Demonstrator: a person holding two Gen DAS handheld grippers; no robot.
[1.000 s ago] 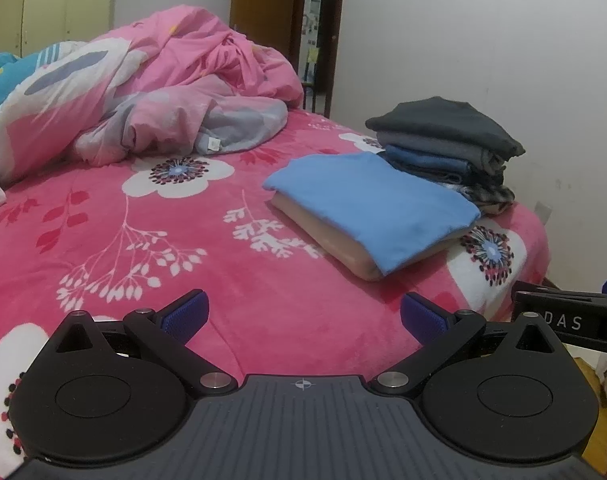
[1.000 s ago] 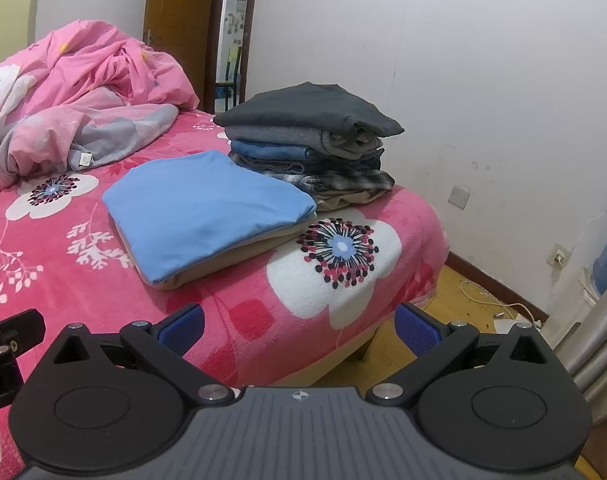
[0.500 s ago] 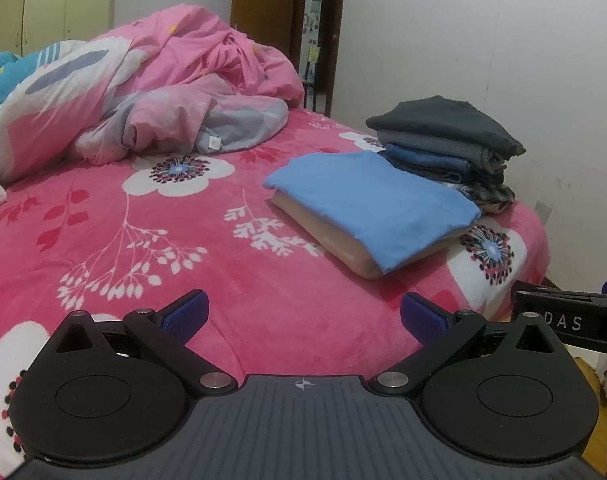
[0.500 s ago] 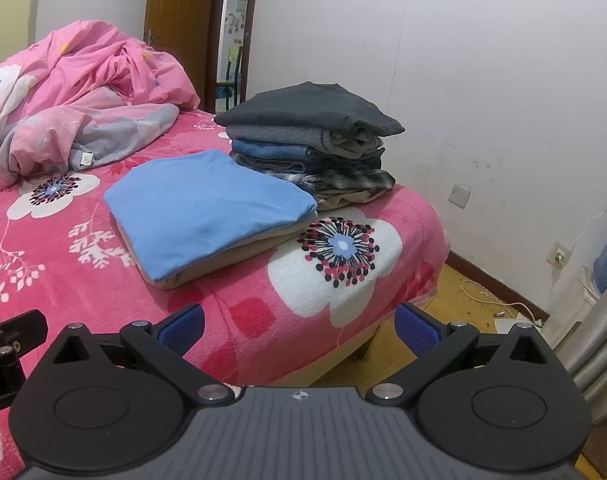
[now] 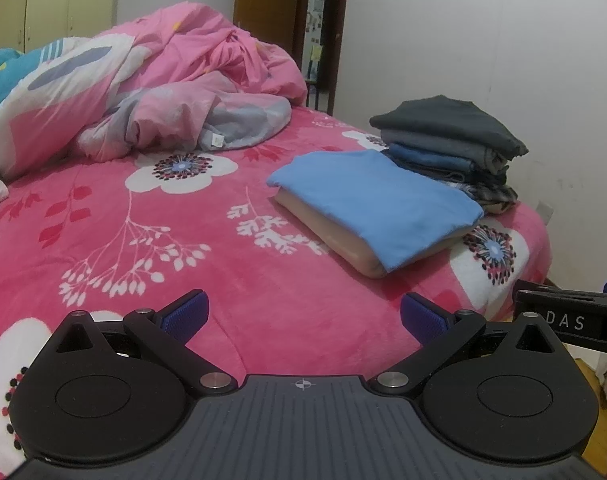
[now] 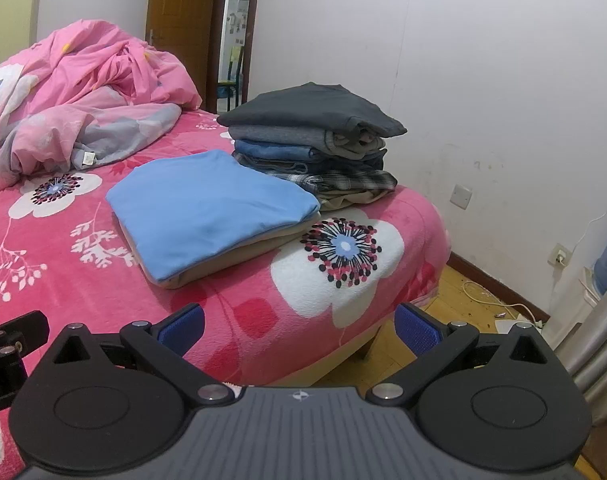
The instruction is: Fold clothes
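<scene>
Folded clothes on bed; both grippers empty.
The folded blue garment (image 5: 377,204) lies on a tan one, far of the left gripper (image 5: 303,316), touching the stack of folded clothes (image 6: 315,140) at right. The right gripper (image 6: 299,326) and the left gripper are spread wide, above the pink floral blanket (image 5: 143,240).

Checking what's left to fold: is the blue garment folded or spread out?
Folded. The blue garment lies as a flat rectangle with neat edges on a beige piece, beside the stack.
</scene>
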